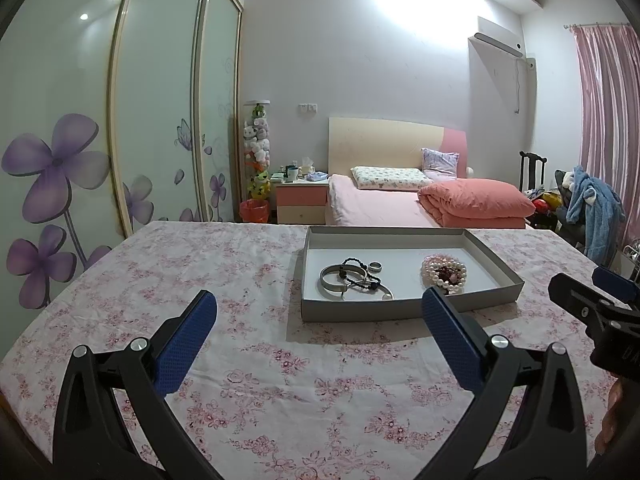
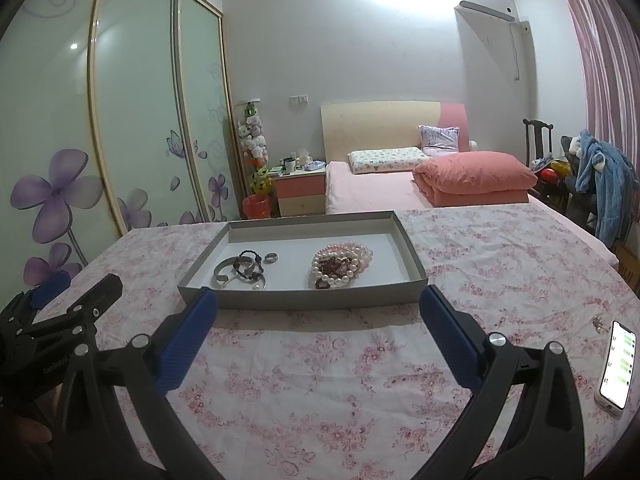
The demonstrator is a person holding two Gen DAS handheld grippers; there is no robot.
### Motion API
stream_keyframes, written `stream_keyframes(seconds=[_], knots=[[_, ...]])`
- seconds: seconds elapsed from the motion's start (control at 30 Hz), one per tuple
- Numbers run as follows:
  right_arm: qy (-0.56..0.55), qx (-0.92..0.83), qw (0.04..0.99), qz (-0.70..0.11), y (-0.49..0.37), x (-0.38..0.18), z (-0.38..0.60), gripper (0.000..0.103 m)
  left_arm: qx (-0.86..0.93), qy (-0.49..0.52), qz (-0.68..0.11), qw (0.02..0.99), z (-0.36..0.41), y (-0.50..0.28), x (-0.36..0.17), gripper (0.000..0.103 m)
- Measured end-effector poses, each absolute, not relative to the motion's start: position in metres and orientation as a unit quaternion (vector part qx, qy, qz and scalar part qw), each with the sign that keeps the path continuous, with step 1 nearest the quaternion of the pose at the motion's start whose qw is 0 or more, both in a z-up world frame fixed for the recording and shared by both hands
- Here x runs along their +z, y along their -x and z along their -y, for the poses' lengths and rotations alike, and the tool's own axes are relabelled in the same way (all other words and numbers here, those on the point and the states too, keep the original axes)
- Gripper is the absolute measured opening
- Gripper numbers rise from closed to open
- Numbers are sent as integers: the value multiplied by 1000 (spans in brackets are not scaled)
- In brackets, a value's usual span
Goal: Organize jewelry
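Observation:
A shallow grey box sits on the floral tablecloth. In its left half lie silver bangles, a black beaded cord bracelet and a small ring. In its right half lies a pile of pearl, pink and dark red bead bracelets. My left gripper is open and empty, short of the box's front wall. My right gripper is open and empty, also just in front of the box.
A lit phone lies on the cloth at the right edge, with a small sparkly item beside it. Behind the table are a bed, a nightstand and a wardrobe. The right gripper shows in the left wrist view.

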State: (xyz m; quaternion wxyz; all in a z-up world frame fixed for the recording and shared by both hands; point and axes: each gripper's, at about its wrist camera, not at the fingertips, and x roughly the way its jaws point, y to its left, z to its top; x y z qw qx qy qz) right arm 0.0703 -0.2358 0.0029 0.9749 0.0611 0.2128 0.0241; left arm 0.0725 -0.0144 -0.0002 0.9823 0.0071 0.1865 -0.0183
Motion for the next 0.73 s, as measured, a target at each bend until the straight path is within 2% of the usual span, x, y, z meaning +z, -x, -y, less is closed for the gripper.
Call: stream_keyframes(seconds=[0.73], knots=[[-64, 23, 974, -216, -72, -2, 236, 99, -16, 0, -192, 981, 13, -77, -3, 101]])
